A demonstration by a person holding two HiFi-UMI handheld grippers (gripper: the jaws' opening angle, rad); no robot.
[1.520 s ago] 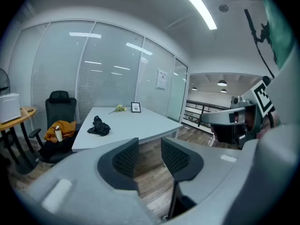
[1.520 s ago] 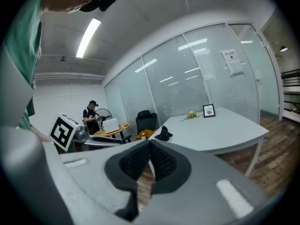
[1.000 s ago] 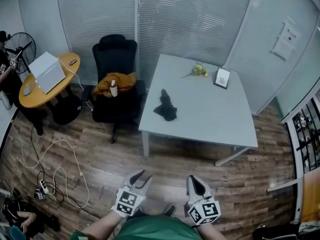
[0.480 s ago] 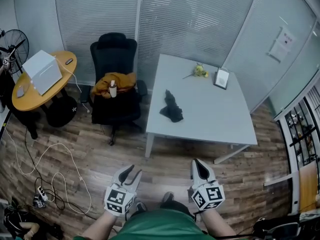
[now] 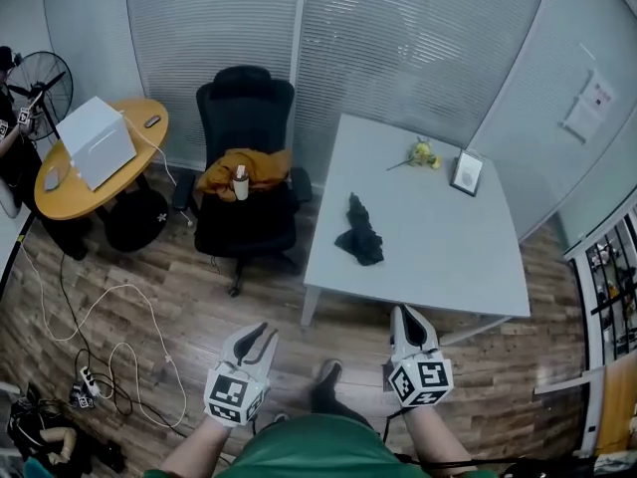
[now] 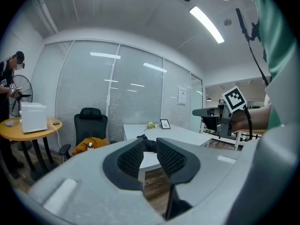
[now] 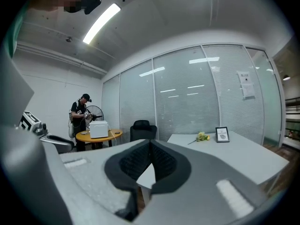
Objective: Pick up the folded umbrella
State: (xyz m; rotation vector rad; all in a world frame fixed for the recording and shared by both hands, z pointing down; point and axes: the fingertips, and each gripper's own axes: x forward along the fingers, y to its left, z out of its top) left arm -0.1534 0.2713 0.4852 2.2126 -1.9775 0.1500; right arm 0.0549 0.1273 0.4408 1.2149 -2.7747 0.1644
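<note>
The folded black umbrella (image 5: 360, 235) lies crumpled near the left edge of the grey-white table (image 5: 448, 247). Both grippers hover over the wooden floor, short of the table's near edge and well apart from the umbrella. My left gripper (image 5: 259, 336) is open with nothing between its jaws; in the left gripper view (image 6: 150, 146) the umbrella (image 6: 146, 141) shows far off through the gap. My right gripper (image 5: 408, 318) is shut and empty, its pads together in the right gripper view (image 7: 150, 146), pointing at the table's corner (image 7: 243, 156).
A picture frame (image 5: 466, 172) and a yellow flower (image 5: 423, 154) sit at the table's far end. A black office chair (image 5: 246, 127) with an orange garment and a bottle stands left of it. Further left are a round wooden table (image 5: 60, 192), a fan (image 5: 40, 80), a person (image 5: 10, 137) and floor cables (image 5: 109, 337).
Both grippers have come forward toward the table, which now looks nearer and sits further right in the head view. The jaws stand as before.
</note>
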